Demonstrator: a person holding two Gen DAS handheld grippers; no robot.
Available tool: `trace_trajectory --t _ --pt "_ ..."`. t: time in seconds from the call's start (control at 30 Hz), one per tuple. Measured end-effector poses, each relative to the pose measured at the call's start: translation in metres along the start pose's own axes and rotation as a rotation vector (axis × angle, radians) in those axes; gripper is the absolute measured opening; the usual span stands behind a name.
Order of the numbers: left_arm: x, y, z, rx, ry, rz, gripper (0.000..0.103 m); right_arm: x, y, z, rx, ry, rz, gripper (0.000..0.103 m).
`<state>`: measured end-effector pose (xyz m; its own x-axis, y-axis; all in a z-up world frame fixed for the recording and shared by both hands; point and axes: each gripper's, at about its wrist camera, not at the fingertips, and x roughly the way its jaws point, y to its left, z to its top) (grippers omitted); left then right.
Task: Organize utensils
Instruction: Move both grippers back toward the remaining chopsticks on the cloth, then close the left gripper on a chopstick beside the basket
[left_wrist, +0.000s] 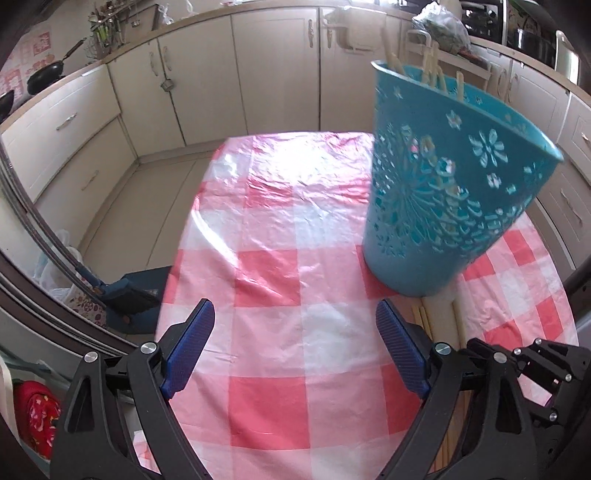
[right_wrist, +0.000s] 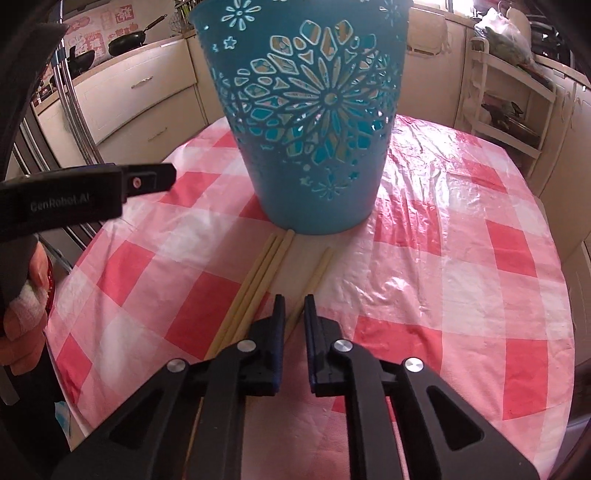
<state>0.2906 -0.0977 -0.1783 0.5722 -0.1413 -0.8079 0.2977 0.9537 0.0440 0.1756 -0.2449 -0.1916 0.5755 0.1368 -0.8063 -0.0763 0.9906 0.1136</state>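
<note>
A teal cut-out basket (left_wrist: 443, 184) stands on the red-and-white checked tablecloth (left_wrist: 269, 266); several pale chopsticks (left_wrist: 432, 70) stick out of its top. It also shows in the right wrist view (right_wrist: 310, 122). More pale chopsticks lie on the cloth in front of it: a group of three (right_wrist: 255, 280) and a single one (right_wrist: 316, 275). My right gripper (right_wrist: 294, 301) has its jaws narrowly apart around the single chopstick, which runs between the fingertips. My left gripper (left_wrist: 295, 314) is wide open and empty over the cloth, left of the basket.
The table edge drops to the floor on the left (left_wrist: 177, 258). Cream kitchen cabinets (left_wrist: 273, 66) ring the room. A white shelf rack (right_wrist: 509, 99) stands at the back right. The left gripper's body (right_wrist: 85, 192) shows at the left of the right wrist view.
</note>
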Motion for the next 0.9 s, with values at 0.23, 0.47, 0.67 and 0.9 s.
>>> trace_trajectory --t 0.23,0.47,0.67,0.9 --pt "0.024 -0.039 -0.014 0.072 0.109 -0.087 0.085 -0.008 -0.026 -0.008 0.040 0.010 -0.007 0.011" --pt "0.035 -0.043 -0.018 0.068 0.146 -0.094 0.085 -0.008 -0.030 -0.008 0.045 0.007 0.009 0.011" --pt "0.038 -0.042 -0.019 0.039 0.160 -0.123 0.085 -0.007 -0.031 -0.007 0.054 0.007 0.019 0.011" --pt "0.035 -0.045 -0.021 0.050 0.165 -0.134 0.085 -0.007 -0.032 -0.007 0.060 0.003 0.023 0.011"
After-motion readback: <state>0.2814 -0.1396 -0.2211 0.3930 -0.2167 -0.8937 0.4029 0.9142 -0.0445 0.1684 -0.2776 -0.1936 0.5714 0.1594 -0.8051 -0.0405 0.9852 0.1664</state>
